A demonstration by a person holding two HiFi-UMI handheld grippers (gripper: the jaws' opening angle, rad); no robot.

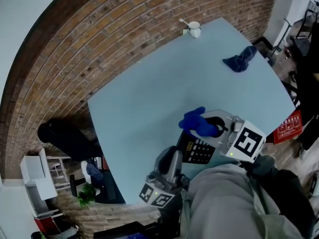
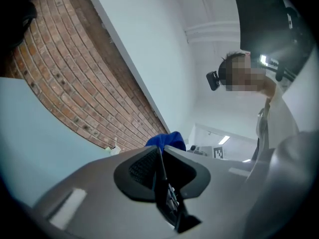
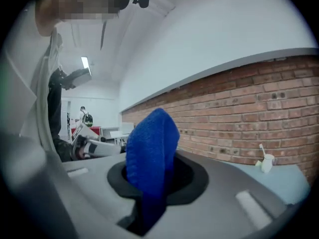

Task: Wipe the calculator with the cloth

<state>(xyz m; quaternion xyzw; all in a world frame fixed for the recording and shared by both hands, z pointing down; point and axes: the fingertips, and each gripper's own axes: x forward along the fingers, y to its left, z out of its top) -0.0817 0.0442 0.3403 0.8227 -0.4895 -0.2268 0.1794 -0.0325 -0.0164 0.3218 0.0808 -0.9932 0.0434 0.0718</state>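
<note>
Nearest the person, the calculator (image 1: 200, 151) is being pinched at its edge by the almost closed jaws of the left gripper (image 1: 180, 152). At the calculator's far end, the blue cloth (image 1: 198, 123) is being clamped by the right gripper (image 1: 215, 128), whose jaws are slightly apart. Far beyond the calculator, a dark cloth (image 1: 240, 59) and a cup (image 1: 194, 30) are lying on the table (image 1: 144, 103).

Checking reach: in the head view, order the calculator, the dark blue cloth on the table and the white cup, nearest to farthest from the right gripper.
From the right gripper:
1. Calculator, right beside it.
2. Dark blue cloth, lying toward the right edge of the table.
3. White cup, at the far edge.
</note>
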